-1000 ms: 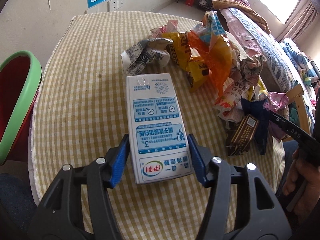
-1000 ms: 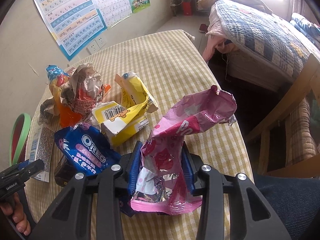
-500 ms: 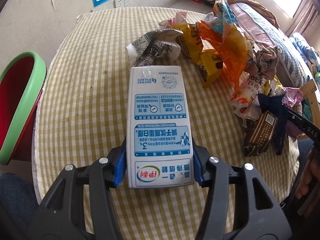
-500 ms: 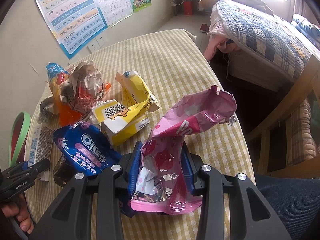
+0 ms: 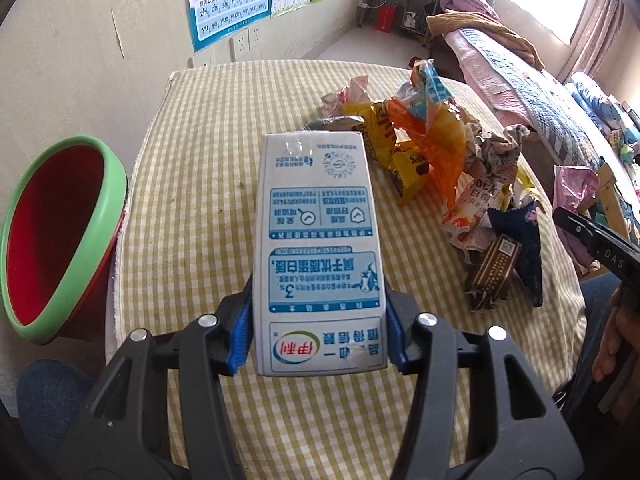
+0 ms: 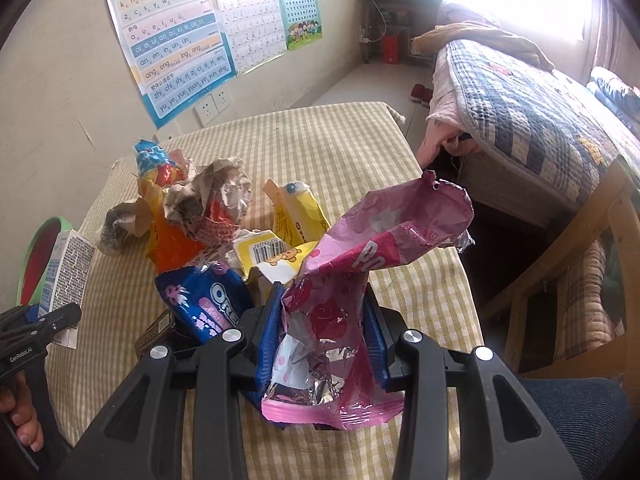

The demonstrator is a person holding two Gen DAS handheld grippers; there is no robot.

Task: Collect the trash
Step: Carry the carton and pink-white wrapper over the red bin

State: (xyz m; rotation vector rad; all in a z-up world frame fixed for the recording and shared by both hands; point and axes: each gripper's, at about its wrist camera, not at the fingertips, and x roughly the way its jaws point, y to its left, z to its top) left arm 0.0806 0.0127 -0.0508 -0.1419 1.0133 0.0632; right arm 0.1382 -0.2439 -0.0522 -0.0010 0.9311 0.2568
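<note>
I lifted the milk carton off the table; its far end rose.
My left gripper, jaws just closing, clamped it; my right gripper gripped the pink wrapper.

The right tool pinches a crumpled pink wrapper above the checked tablecloth.

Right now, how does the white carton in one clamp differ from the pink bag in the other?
The milk carton is a stiff, flat-sided box; the pink wrapper is limp and crumpled. The carton is white with blue print, the wrapper pink with a silver foil lining. The carton looks closed, the wrapper torn open. Both are pinched between blue pads, one per gripper.
</note>
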